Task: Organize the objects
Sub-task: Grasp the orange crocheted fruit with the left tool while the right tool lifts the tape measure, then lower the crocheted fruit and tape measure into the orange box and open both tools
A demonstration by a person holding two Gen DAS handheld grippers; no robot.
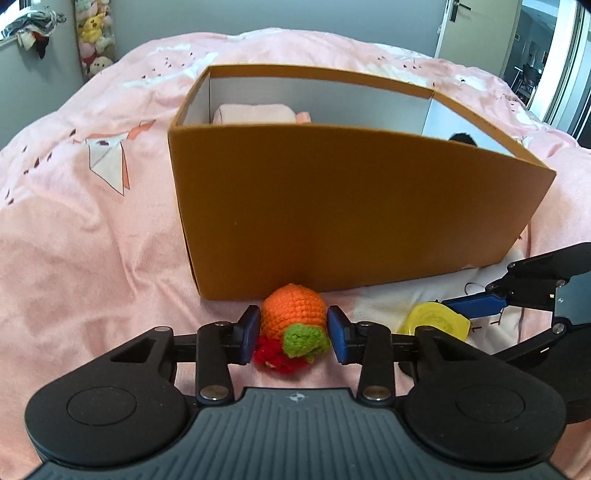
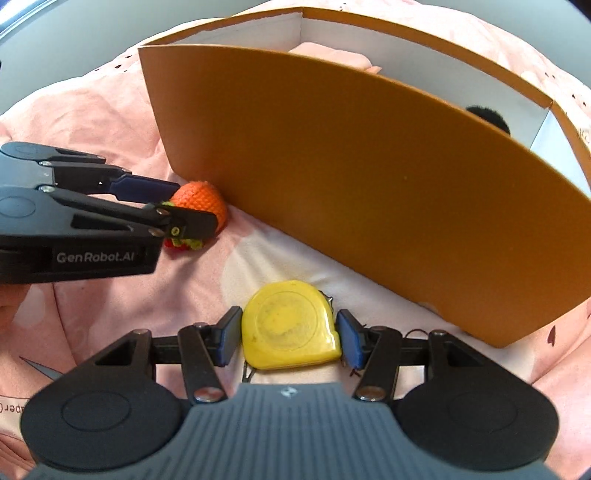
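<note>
A crocheted orange toy [image 1: 293, 308] with a green and red end lies on the pink bedspread against the orange box [image 1: 351, 206]. My left gripper [image 1: 293, 334] has its blue pads on both sides of the toy, touching it. The toy also shows in the right wrist view [image 2: 201, 201], with the left gripper [image 2: 173, 208] around it. A yellow tape measure [image 2: 290, 325] lies flat on the bed. My right gripper [image 2: 288, 338] has its pads against both sides of it. The tape measure also shows in the left wrist view [image 1: 436, 319].
The open orange box [image 2: 351, 177] with white inner walls holds a pink folded cloth [image 1: 255, 112] and something dark [image 1: 461, 138]. The pink bedspread [image 1: 92, 221] spreads all round. Plush toys [image 1: 94, 33] hang on the far wall; a door [image 1: 472, 26] stands at the right.
</note>
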